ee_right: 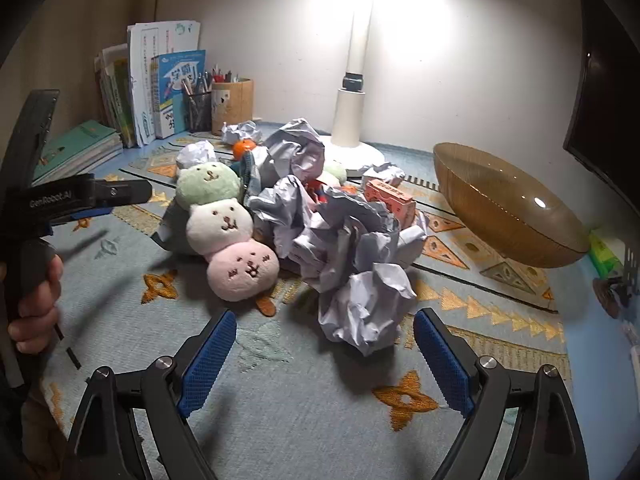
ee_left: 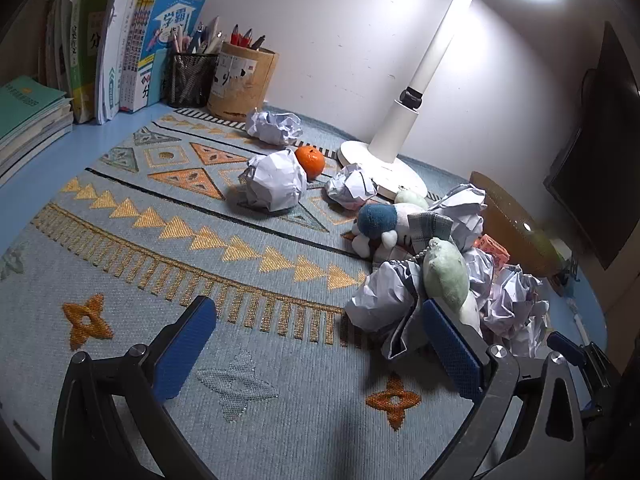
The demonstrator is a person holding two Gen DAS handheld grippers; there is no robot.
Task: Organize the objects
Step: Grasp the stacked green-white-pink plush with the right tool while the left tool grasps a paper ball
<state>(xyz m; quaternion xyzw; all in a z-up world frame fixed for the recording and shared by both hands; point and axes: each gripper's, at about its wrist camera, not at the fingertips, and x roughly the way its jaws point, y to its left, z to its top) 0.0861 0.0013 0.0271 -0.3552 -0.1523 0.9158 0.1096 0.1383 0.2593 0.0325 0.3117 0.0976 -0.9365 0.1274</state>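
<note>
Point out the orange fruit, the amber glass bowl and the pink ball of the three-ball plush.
Round orange fruit (ee_left: 310,160): left wrist view, middle of its peel.
Amber ribbed glass bowl (ee_right: 476,184): right wrist view, bare inner wall.
Pink face ball of the three-ball plush (ee_right: 243,270): right wrist view, centre of its face.

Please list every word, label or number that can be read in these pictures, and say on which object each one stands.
"GenRobot.AI": on the black body of the left gripper, seen from the right wrist.
"学霸": large characters on the blue book cover.
"分": on a book spine.
Other book print, the cup's label and the orange box: too small or blurred to read.
</note>
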